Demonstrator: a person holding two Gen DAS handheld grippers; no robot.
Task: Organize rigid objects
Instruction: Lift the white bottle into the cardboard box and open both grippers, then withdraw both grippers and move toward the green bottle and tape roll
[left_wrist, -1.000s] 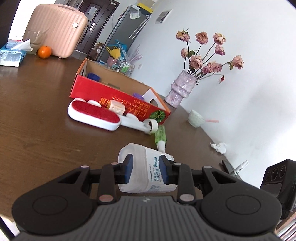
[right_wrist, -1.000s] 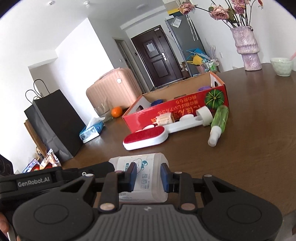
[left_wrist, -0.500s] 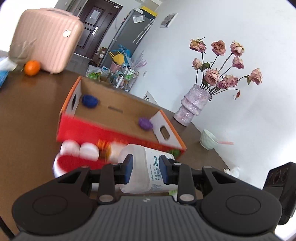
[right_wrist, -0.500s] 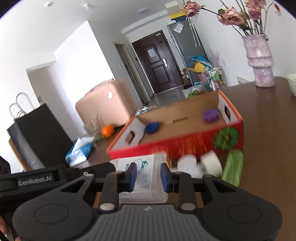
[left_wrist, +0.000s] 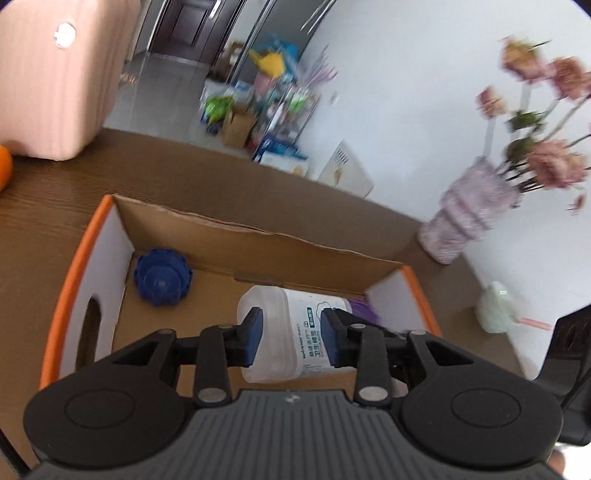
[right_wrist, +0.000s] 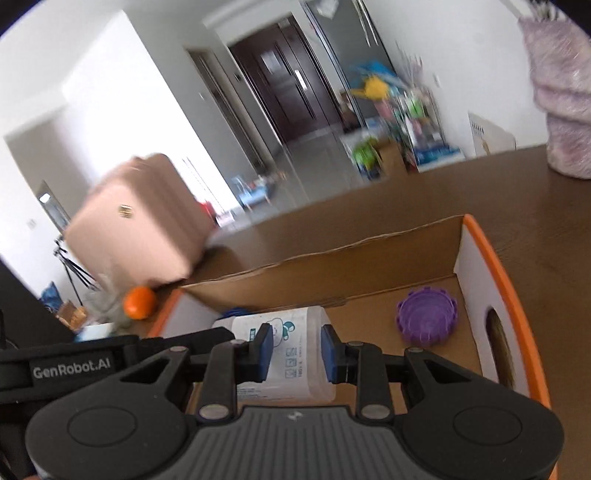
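Note:
Both grippers grip one translucent white plastic bottle with a blue-green label, one from each end. My left gripper (left_wrist: 290, 336) is shut on the bottle (left_wrist: 288, 332). My right gripper (right_wrist: 297, 352) is shut on the same bottle (right_wrist: 291, 354). The bottle hangs above the inside of the orange-rimmed cardboard box (left_wrist: 258, 247), which also shows in the right wrist view (right_wrist: 491, 258). A blue lid (left_wrist: 162, 277) lies in the box's left end. A purple lid (right_wrist: 426, 319) lies in its right end.
The box stands on a brown wooden table (left_wrist: 184, 173). A pink suitcase (left_wrist: 55, 74) and an orange (right_wrist: 139, 302) are at the far left. A purple vase (left_wrist: 469, 221) with dried roses and a pale green bowl (left_wrist: 495, 310) are at the right.
Both grippers have lifted the bottle off the table and carried it forward over the box. The brush, spray bottle and other items on the table have dropped out of view.

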